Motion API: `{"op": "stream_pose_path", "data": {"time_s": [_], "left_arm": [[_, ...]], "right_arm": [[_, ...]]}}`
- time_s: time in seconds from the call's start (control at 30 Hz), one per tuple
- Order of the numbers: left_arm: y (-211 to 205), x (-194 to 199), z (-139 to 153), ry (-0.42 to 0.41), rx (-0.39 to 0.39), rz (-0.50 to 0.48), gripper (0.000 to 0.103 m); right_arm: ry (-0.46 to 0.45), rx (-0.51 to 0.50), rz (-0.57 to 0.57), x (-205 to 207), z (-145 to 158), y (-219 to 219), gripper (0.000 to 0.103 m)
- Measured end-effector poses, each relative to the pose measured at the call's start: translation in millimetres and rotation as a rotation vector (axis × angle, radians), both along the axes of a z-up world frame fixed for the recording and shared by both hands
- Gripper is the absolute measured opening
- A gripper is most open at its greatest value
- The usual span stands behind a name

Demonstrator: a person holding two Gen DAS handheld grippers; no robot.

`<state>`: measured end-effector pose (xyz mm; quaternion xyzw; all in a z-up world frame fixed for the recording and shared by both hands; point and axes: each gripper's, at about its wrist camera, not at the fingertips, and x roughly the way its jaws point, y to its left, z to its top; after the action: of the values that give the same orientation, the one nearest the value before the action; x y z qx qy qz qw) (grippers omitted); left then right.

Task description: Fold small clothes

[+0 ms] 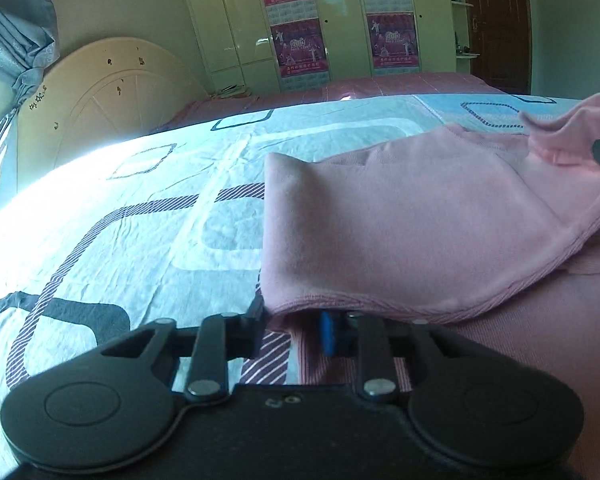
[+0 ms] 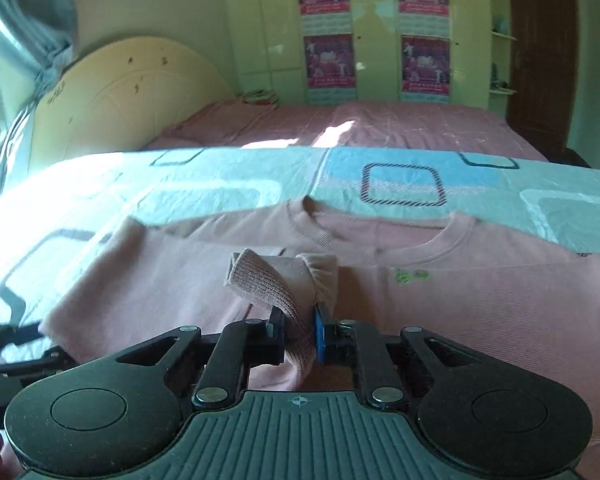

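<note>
I had the pink sweater (image 2: 480,300) lying chest-up on the bed's patterned sheet (image 2: 228,184), neckline toward the far edge. My right gripper (image 2: 298,334) had its fingers clamped on the ribbed cuff (image 2: 268,284) of the sleeve, lifted over the sweater's front. My left gripper (image 1: 296,330) had its fingers pinched on the edge of the folded sleeve (image 1: 400,232) at the sweater's left side.
</note>
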<state>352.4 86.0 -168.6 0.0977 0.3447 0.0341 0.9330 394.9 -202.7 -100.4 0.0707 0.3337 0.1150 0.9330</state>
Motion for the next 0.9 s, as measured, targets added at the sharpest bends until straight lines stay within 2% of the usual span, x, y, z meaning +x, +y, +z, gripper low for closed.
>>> {"op": "stream_pose_path", "data": {"time_s": [0.07,0.17,0.23,0.3,0.4,0.47,0.6,0.67,0.73,0.8,0.9], "left_arm": [[2,0,0,-0.007,-0.017,-0.002,0.017],[0,-4,2,-0.007,-0.018,-0.019,0.014],[0,-7,6,-0.001,-0.049,-0.037,0.014],[-5,-9,6,0.007,-0.021,-0.061,0.014],[-5,-8,5,0.028,-0.015,-0.070,0.019],[-3,-8,4,0.061,-0.021,-0.069,0.023],[15,-15,16,0.107,-0.109,-0.060,0.025],[29,-19,25,0.118,-0.162,-0.038,0.027],[39,-19,34,0.115,-0.215,-0.006,0.029],[42,-15,40,0.100,-0.239,0.011,0.030],[34,6,41,0.092,-0.241,0.012,0.032]], "right_arm": [[0.010,0.028,-0.049,-2,5,-23,0.004],[0.046,0.065,-0.126,-8,2,-55,0.004],[0.089,0.061,-0.156,-11,-10,-68,0.005],[0.119,0.055,-0.174,-14,-18,-76,0.005],[0.115,0.038,-0.200,-21,-20,-82,0.004],[0.167,0.032,-0.198,-20,-28,-82,0.004],[0.200,0.107,-0.205,-24,-28,-94,0.005],[0.188,0.128,-0.216,-29,-20,-103,0.019],[0.153,0.123,-0.230,-35,-12,-109,0.054],[0.136,0.137,-0.234,-36,-7,-115,0.056],[0.161,0.117,-0.227,-20,-12,-116,0.056]]}}
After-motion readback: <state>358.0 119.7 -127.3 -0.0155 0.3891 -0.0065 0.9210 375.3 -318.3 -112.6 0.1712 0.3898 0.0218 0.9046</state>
